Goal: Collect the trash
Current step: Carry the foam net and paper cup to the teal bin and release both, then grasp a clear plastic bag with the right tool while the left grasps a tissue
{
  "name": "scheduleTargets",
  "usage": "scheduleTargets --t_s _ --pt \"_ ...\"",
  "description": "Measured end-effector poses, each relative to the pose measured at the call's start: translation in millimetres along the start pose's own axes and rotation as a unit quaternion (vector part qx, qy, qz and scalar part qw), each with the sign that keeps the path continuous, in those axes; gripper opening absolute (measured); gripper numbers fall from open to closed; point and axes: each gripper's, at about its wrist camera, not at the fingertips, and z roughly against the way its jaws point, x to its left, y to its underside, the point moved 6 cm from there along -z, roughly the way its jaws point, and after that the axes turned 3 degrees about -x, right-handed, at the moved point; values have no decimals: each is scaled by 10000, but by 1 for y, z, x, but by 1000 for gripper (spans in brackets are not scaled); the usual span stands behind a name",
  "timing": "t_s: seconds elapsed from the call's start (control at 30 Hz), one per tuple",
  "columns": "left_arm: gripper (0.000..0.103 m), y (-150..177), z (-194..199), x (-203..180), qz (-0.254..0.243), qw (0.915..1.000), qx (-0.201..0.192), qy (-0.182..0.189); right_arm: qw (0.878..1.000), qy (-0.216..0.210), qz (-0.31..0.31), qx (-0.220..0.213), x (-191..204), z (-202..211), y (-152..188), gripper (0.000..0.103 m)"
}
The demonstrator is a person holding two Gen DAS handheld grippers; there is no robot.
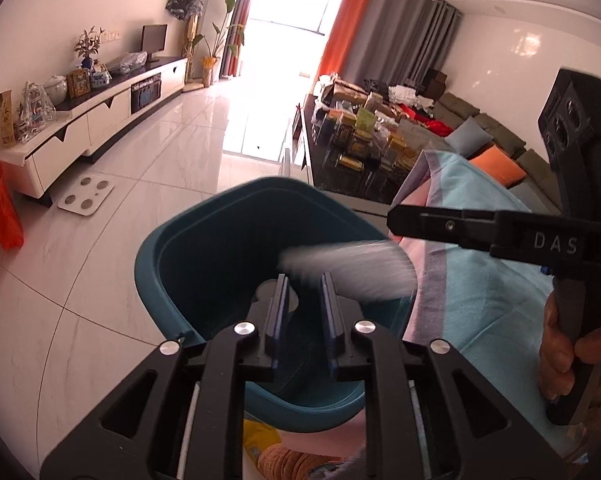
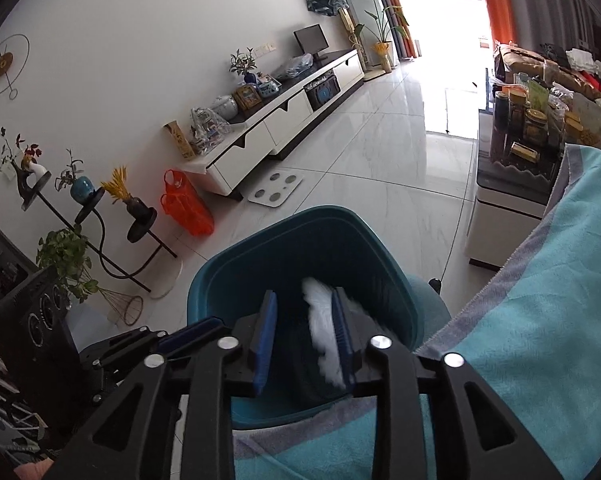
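Your right gripper (image 2: 304, 340) stands released; the white tissue (image 2: 324, 336), blurred, drops beside its pad over the blue bin (image 2: 284, 232) at lower centre. Your left gripper (image 1: 304, 312) is released too, empty. The tissue looks light and soft, so pinch its bunched middle.

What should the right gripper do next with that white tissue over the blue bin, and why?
Probably lift the right gripper clear. Its jaws stand apart, and the blurred white tissue lies against one finger above the open teal bin, so it looks released and should drop in.

Left gripper (image 1: 305, 300) and right gripper (image 2: 306, 330) both parted, angled downward
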Motion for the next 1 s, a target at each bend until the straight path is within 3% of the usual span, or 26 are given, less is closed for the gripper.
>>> scheduleTargets --t_s 0.13,0.3,0.5,0.77,1.0 --pt "24 -6 19 -8 -59 9995 -295 -30 9998 -44 -39 -205 -2 19 1 31" --pt "36 -13 52 -38 -355 9972 -632 193 9977 -137 154 -651 -1 70 4 32" --pt "47 -6 89 -109 -891 9878 -813 984 9921 82 324 -1211 -17 149 24 37" --pt "52 43 94 -232 -1653 9602 -340 2223 9815 850 -5 -1716 -70 243 73 38" --pt "54 89 71 -305 -2005 9398 312 2748 9613 1694 -569 -2096 -129 312 114 40"
